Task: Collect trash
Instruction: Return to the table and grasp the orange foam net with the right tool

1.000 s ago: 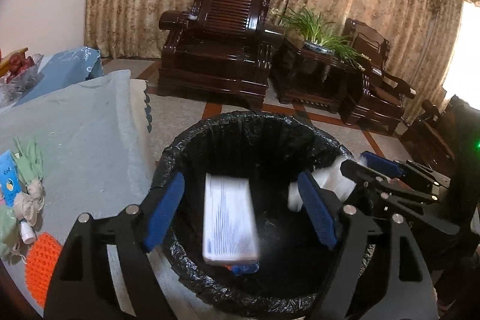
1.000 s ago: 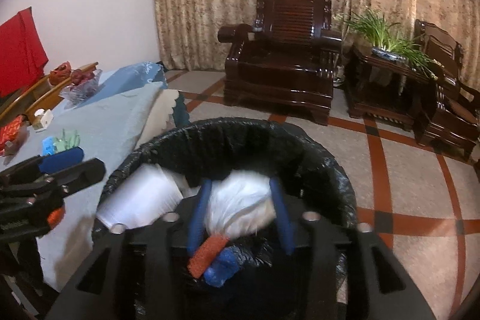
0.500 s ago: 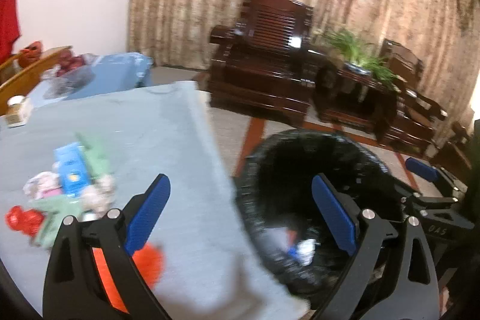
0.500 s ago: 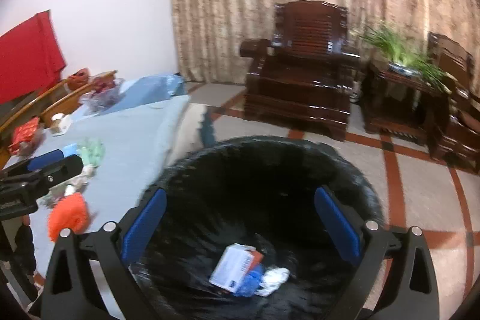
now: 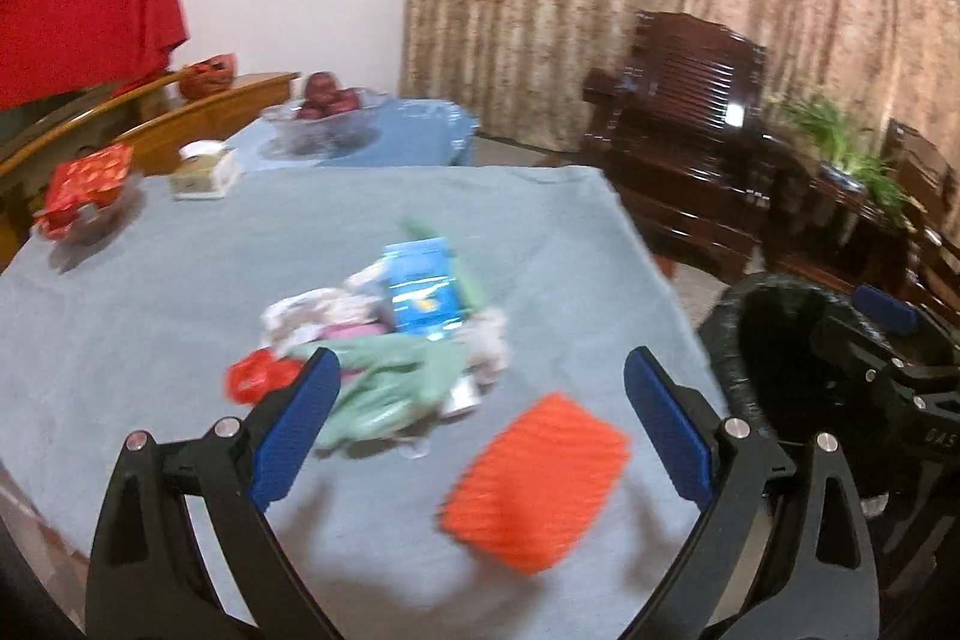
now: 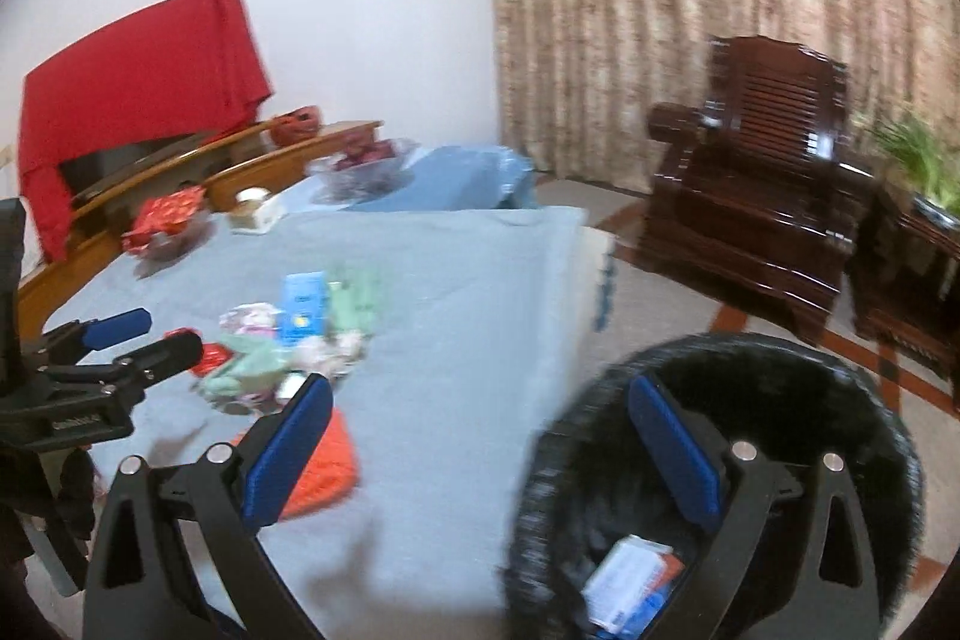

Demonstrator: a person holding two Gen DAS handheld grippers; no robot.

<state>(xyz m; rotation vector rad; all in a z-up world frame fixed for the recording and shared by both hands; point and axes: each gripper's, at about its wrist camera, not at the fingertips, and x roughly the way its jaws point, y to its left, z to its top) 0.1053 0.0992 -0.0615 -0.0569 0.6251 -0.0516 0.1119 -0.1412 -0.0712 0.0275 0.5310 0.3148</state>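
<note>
A pile of trash (image 5: 384,340) lies mid-table: a blue packet (image 5: 423,292), green wrappers, a red scrap (image 5: 258,379). An orange ribbed pad (image 5: 534,478) lies nearer the table edge. My left gripper (image 5: 480,430) is open and empty above the table, just short of the pile. My right gripper (image 6: 480,448) is open and empty, over the gap between the table and the black-lined bin (image 6: 840,370). A white box (image 6: 624,580) lies in the bin. The pile (image 6: 288,340) and pad (image 6: 324,466) also show in the right wrist view.
The grey-blue tablecloth (image 5: 180,280) covers the table. At its far side stand a red box (image 5: 90,178), a small white box (image 5: 204,169) and a glass fruit bowl (image 5: 324,112). Dark wooden armchairs (image 5: 690,130) stand behind the bin (image 5: 774,340).
Both grippers opened and dropped their trash into the bin, then swung left from the bin toward the table. The left one now faces the pile.
</note>
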